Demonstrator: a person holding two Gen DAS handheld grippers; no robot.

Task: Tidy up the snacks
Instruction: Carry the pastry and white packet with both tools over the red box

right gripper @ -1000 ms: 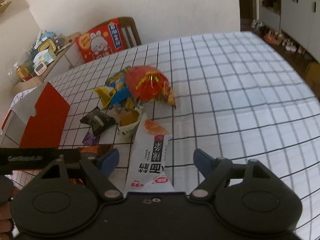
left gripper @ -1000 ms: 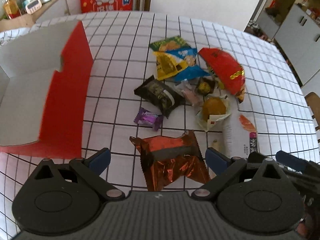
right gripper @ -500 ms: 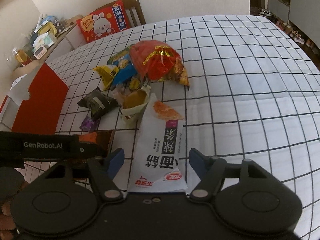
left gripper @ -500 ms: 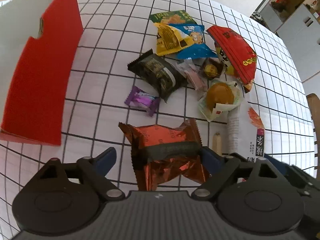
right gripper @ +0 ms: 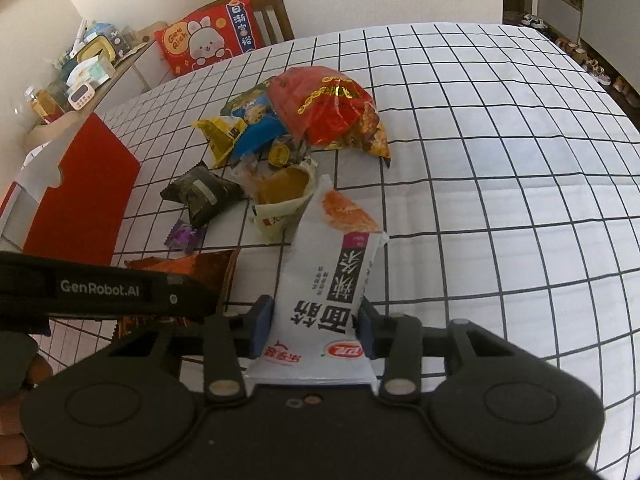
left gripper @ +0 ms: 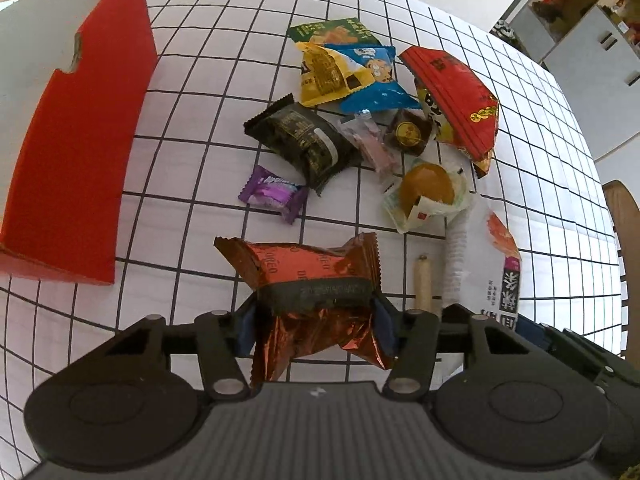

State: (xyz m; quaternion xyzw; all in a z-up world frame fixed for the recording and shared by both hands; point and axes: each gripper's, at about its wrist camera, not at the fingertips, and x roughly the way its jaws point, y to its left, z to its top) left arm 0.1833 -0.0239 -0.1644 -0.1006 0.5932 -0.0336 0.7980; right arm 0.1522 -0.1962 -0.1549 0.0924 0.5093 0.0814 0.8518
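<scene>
While its jaws are closing, the left hand-held gripper (left gripper: 314,330) tips steeply down, blue pads pressing both sides of the copper foil snack pack (left gripper: 312,280) on the gridded tabletop (left gripper: 192,128). Just beside it, the right hand-held gripper (right gripper: 312,332), jaws closing too, pinches the white noodle packet (right gripper: 324,280). Beyond lie the snack pile (left gripper: 360,120) and the red box (left gripper: 76,152).

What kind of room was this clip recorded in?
Most likely a home dining area. The snacks lie on a table with a grid-pattern cloth, a wooden chair holding a rabbit-print cushion stands behind it, and a cluttered sideboard runs along the wall.
</scene>
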